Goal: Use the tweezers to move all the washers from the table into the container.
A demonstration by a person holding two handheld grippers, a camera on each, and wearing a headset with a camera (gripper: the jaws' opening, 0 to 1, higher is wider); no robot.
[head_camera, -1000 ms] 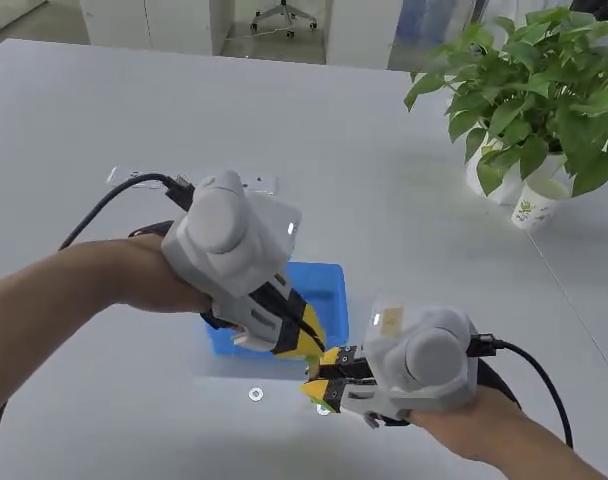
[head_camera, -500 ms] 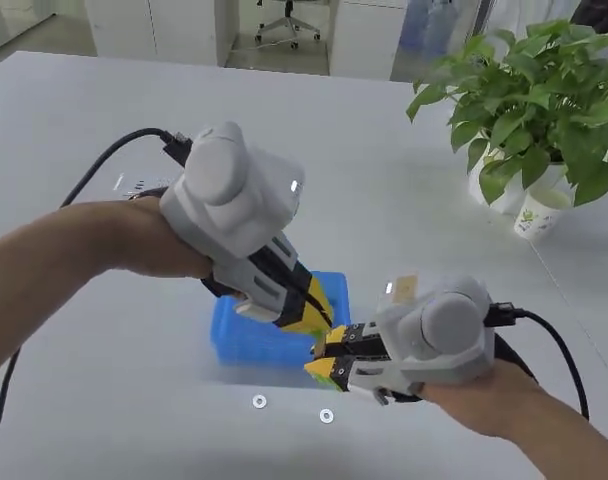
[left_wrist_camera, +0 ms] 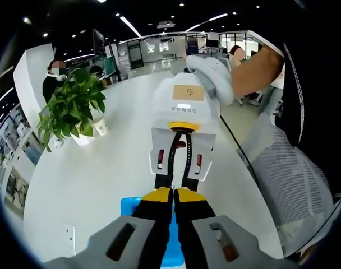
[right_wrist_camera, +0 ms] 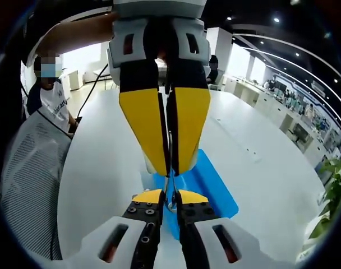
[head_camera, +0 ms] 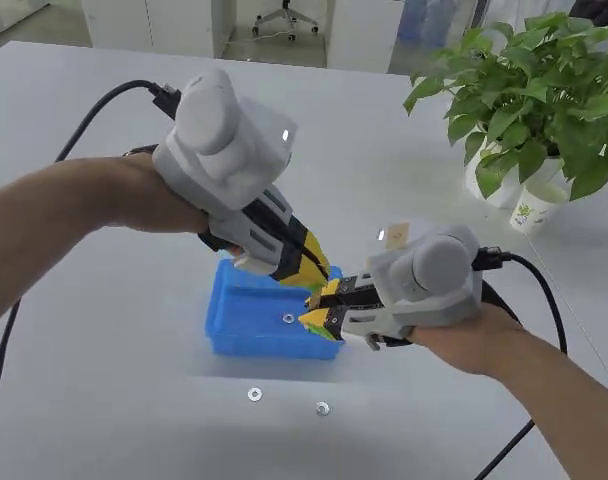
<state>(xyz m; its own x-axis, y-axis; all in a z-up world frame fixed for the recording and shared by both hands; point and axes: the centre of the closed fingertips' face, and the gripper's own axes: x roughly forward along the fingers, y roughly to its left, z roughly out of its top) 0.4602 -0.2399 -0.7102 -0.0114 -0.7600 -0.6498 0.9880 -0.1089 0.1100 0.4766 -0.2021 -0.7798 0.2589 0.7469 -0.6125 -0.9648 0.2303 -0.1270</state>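
a wide white table [head_camera: 104,420] in a bright open office carries the work. one washer [head_camera: 288,319] lies on the floor of the blue container [head_camera: 229,335], toward its right end. a second washer [head_camera: 254,394] and a third washer [head_camera: 323,407] lie on the bare table just in front of the container's near wall, near each other but apart. the container sits well in from the table's far edge.

the tweezers [right_wrist_camera: 169,189] hang above the container's right end and show as a thin metal strip in the right gripper view. the left gripper [head_camera: 321,277] is clenched on their upper part, its yellow jaws closed around them and slanting down toward the container. the right gripper [head_camera: 314,318] comes in from the right, and its jaws stand close on either side of the tweezers' lower end. i cannot tell whether they press the tweezers or only flank them. whether the tips carry anything is too small to make out.

a hand [head_camera: 149,195] grips the left gripper's grey body, and a black cable [head_camera: 89,120] runs from its back. a potted plant [head_camera: 524,100] stands toward the far right of the table. an office chair [head_camera: 284,12] is on the floor beyond the far edge.
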